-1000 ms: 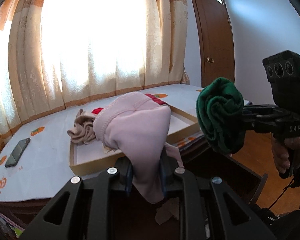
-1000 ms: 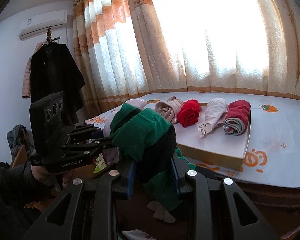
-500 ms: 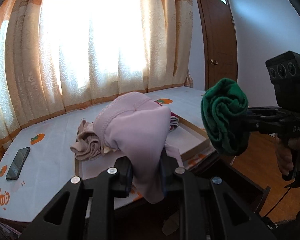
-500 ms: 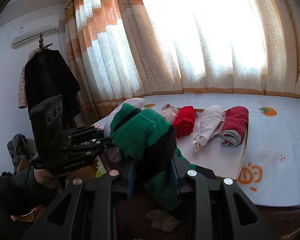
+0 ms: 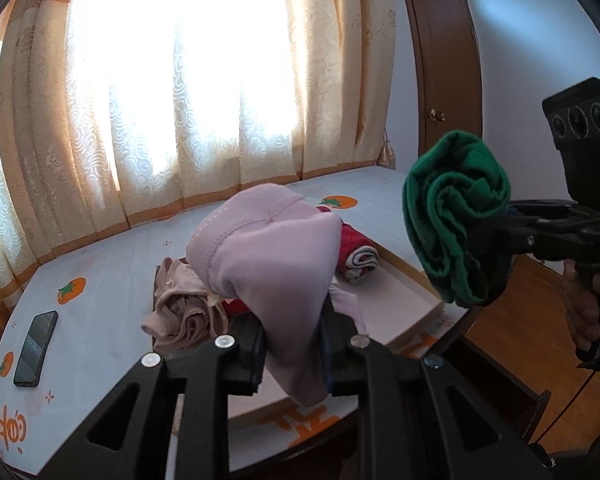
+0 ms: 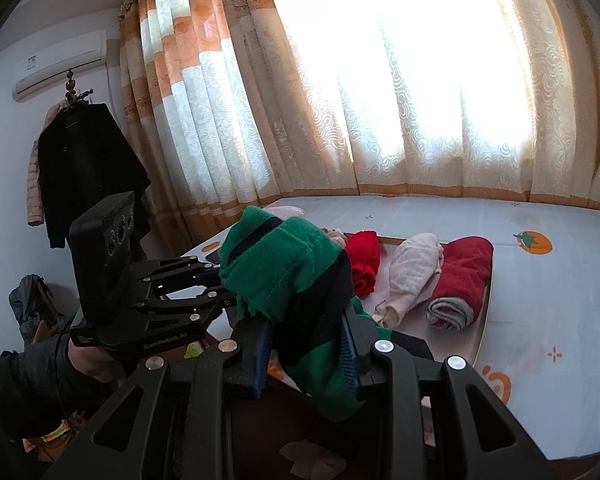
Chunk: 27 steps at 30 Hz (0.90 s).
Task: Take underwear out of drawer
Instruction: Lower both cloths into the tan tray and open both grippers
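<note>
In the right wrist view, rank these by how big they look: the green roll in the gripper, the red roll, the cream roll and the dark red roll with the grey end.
1. Green roll, largest, though nearness to the camera inflates it.
2. Dark red roll and cream roll: too alike to rank.
3. Red roll, smallest, partly hidden behind the green roll.

tray (image 6: pixel 485 312) on bed (image 6: pixel 540 300) | rolled garments (image 6: pixel 414 274) in tray | phone (image 5: pixel 35 349) left of tray

The bed (image 6: pixel 540 304) wears a pale sheet printed with orange fruit. On it lies a shallow cardboard tray (image 5: pixel 416 280) holding rolled garments: beige, red, cream, and dark red with grey. A dark phone (image 5: pixel 35 348) lies well apart, near the edge.
</note>
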{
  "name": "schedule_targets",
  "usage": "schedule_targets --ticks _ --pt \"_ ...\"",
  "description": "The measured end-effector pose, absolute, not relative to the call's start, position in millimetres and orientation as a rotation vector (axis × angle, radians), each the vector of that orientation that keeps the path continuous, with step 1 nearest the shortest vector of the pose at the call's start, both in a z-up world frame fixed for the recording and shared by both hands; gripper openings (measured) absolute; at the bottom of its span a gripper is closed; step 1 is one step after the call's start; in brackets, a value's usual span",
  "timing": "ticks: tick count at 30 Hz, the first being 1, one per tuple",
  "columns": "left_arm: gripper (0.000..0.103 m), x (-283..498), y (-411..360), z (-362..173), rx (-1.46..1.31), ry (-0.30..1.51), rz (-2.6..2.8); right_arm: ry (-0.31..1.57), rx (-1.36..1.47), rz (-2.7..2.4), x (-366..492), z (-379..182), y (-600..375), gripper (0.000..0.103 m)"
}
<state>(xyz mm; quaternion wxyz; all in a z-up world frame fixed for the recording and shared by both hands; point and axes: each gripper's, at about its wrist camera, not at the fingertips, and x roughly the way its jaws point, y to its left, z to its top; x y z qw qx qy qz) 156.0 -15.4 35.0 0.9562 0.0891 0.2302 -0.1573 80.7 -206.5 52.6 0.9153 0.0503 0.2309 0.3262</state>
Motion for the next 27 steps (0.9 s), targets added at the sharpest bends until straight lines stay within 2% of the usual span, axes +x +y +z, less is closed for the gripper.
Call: schedule_targets --ticks 27 --pt "0.02 276 -9 41 0.11 0.612 -0.305 0.604 0.239 0.529 218 51 -219 0.033"
